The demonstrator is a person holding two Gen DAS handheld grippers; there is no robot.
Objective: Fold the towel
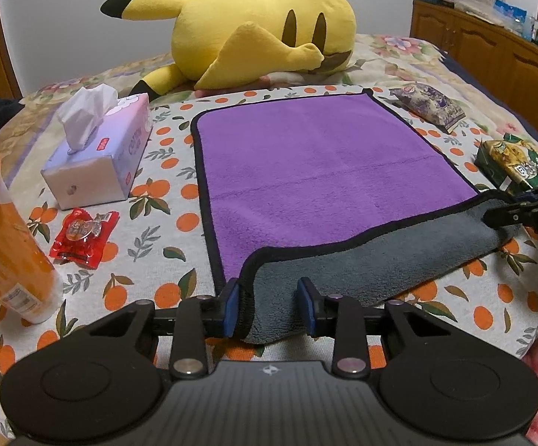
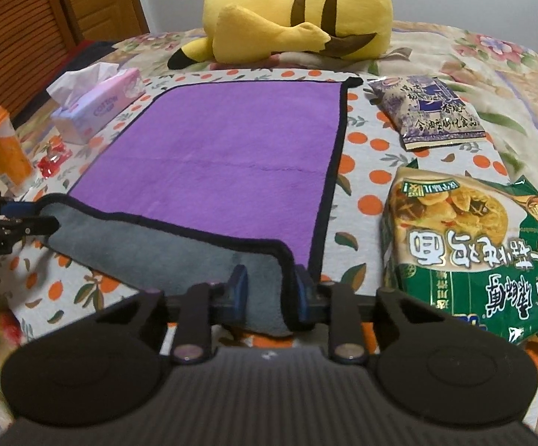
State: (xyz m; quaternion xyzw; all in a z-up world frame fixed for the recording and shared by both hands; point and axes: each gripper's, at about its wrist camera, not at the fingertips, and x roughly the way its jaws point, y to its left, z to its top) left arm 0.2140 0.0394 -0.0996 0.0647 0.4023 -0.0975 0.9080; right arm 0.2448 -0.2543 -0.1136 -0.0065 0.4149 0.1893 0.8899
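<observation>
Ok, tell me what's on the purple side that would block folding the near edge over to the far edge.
Nothing visible. The towel is bare up to its far edge; the tissue box and snack packets lie beside it, off the cloth.

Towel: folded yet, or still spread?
Mostly spread: the purple towel lies flat, only its near edge turned up showing grey, with the left gripper and right gripper at its corners.
</observation>
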